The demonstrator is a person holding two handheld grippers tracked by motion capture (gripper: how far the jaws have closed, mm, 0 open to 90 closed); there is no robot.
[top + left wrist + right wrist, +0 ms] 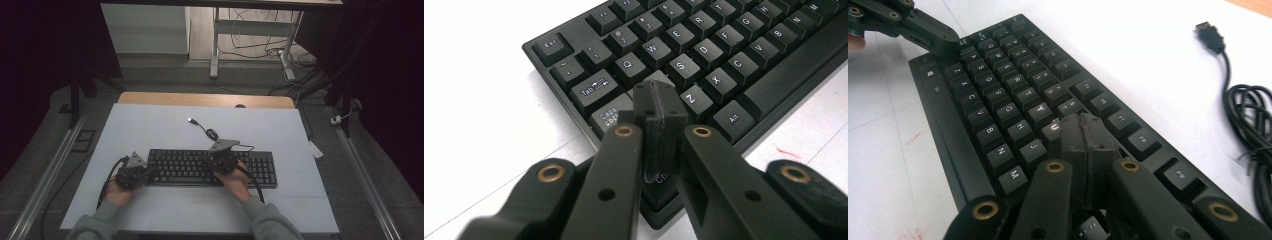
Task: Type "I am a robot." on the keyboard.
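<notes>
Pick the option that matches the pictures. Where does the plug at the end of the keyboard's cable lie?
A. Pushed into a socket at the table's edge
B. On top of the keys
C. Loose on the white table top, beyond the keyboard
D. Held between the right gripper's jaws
C: the USB plug lies bare on the white table top beyond the keyboard, its cable coiled beside it, and both grippers sit at the keys.

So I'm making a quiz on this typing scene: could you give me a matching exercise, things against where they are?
1. left gripper
2. right gripper
3. USB plug
4. keyboard

a. lies loose on the white table, beyond the keyboard
b. tip near the A key
c. tip near the U key
d. flat under both grippers

Pairs: 1-b, 2-c, 3-a, 4-d
</notes>
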